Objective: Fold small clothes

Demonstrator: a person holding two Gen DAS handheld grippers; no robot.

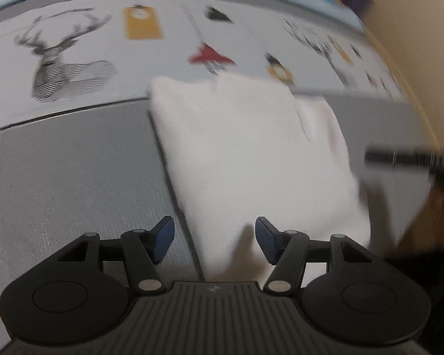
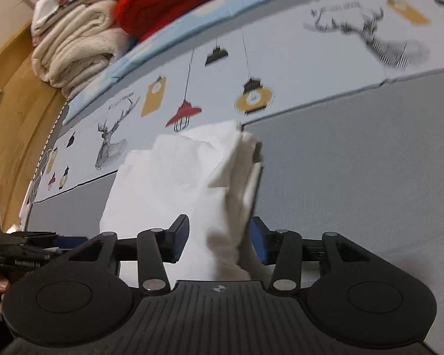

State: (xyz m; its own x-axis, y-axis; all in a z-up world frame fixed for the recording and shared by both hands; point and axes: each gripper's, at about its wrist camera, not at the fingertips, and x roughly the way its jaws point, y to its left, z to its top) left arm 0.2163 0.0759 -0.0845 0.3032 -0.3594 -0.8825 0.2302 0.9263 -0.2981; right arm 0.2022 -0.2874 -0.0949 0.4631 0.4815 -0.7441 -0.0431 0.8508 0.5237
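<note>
A folded white garment is seen lying on a grey mat, its far edge overlapping a pale printed band on which a stag's head, a yellow tag and a red hanging lamp are drawn. The left hand-held gripper is shown at the bottom edge, its blue-padded jaws held apart with nothing pressed between them; the near edge of the garment lies beneath the gap. A blurred dark object is visible at the right.
</note>
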